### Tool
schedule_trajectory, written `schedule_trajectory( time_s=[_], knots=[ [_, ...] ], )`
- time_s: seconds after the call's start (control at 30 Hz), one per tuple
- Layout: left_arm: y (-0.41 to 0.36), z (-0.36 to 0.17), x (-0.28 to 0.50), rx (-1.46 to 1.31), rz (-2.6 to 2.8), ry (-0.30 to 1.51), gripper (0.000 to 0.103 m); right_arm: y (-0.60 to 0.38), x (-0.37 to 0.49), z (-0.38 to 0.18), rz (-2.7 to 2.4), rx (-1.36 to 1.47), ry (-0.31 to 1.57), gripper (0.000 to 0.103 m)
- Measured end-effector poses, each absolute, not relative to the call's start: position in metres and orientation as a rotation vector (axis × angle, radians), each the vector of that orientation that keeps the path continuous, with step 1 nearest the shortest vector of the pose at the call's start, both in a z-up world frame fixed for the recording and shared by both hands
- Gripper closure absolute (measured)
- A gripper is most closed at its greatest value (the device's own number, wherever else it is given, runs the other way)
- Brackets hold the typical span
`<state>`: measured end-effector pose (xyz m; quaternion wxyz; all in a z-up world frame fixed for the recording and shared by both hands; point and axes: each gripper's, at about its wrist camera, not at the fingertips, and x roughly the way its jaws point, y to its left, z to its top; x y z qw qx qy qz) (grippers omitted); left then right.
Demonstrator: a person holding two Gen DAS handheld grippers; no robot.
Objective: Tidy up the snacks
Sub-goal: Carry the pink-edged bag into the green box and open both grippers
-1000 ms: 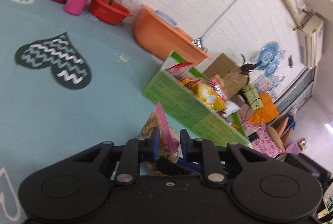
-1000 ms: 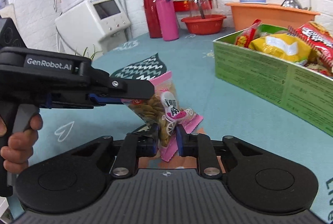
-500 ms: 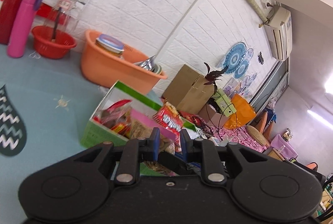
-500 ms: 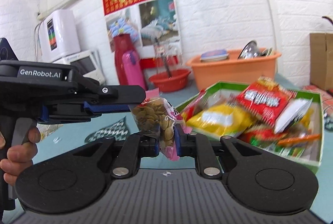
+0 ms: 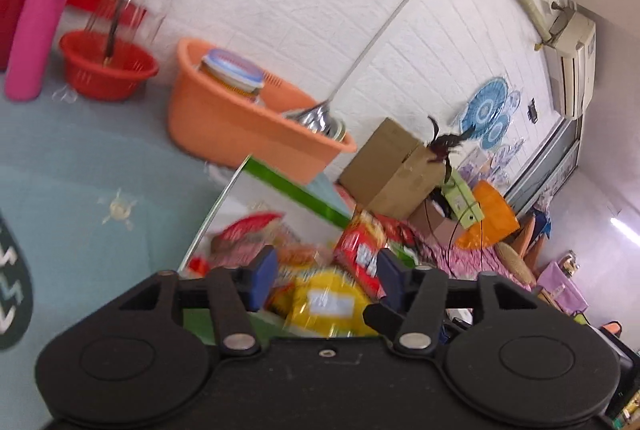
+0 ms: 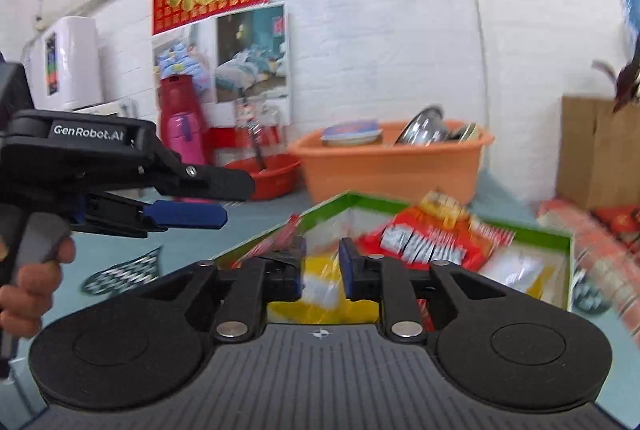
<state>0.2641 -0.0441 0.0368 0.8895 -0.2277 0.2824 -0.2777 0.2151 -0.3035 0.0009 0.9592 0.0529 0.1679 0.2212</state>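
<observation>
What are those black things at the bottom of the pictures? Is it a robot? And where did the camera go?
It is not a robot. A person holds two grabbing tools, one in each hand, and each tool has a camera that looks out along its two fingers. So the black shape at the bottom of each picture is the tool itself.

One picture is from the left claw, the other from the right claw. In the right one you can also see the left tool from the side, with the person's hand on its handle.

Both claws are over a green box full of snack bags: a yellow bag and a red bag. The box stands on a blue table, near an orange tub and a pink bottle.

Both claws have just been opening, and both are empty.
</observation>
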Motion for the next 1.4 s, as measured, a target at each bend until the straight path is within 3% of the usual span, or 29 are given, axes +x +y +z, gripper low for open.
schedule_trajectory(
  time_s=[0.07, 0.1, 0.13, 0.5, 0.57, 0.6, 0.63, 0.7, 1.1, 1.37, 1.4],
  knots=[
    [-0.033, 0.032, 0.245, -0.443, -0.579, 0.602, 0.000, -0.304, 0.199, -0.006, 0.528, 0.114, 0.372, 0.033],
    [-0.028, 0.030, 0.236, -0.432, -0.568, 0.613, 0.000, -0.302, 0.191, -0.010, 0.556, 0.121, 0.383, 0.012],
    [-0.025, 0.028, 0.229, -0.425, -0.559, 0.627, 0.000, -0.300, 0.186, -0.015, 0.580, 0.126, 0.401, 0.000],
    [-0.031, -0.012, 0.223, -0.364, -0.562, 0.777, 0.000, -0.242, 0.178, -0.042, 0.632, -0.026, 0.600, 0.000],
    [-0.034, -0.023, 0.228, -0.360, -0.568, 0.826, 0.031, -0.234, 0.180, -0.048, 0.631, -0.052, 0.627, 0.000],
    [-0.034, -0.027, 0.227, -0.367, -0.560, 0.825, 0.031, -0.231, 0.179, -0.050, 0.611, -0.069, 0.604, 0.014],
    [-0.034, -0.028, 0.225, -0.375, -0.557, 0.818, 0.032, -0.230, 0.177, -0.050, 0.595, -0.098, 0.584, 0.039],
    [-0.035, -0.023, 0.220, -0.378, -0.548, 0.804, 0.032, -0.234, 0.176, -0.045, 0.610, -0.063, 0.587, 0.053],
    [-0.064, 0.059, 0.228, -0.344, -0.640, 0.533, 0.032, -0.263, 0.180, 0.019, 0.505, -0.056, 0.290, 0.056],
    [-0.089, 0.064, 0.288, -0.374, -0.656, 0.491, 0.032, -0.274, 0.234, 0.029, 0.408, -0.082, 0.206, 0.060],
    [-0.091, 0.062, 0.295, -0.374, -0.648, 0.489, 0.028, -0.274, 0.238, 0.027, 0.391, -0.096, 0.199, 0.060]
  ],
)
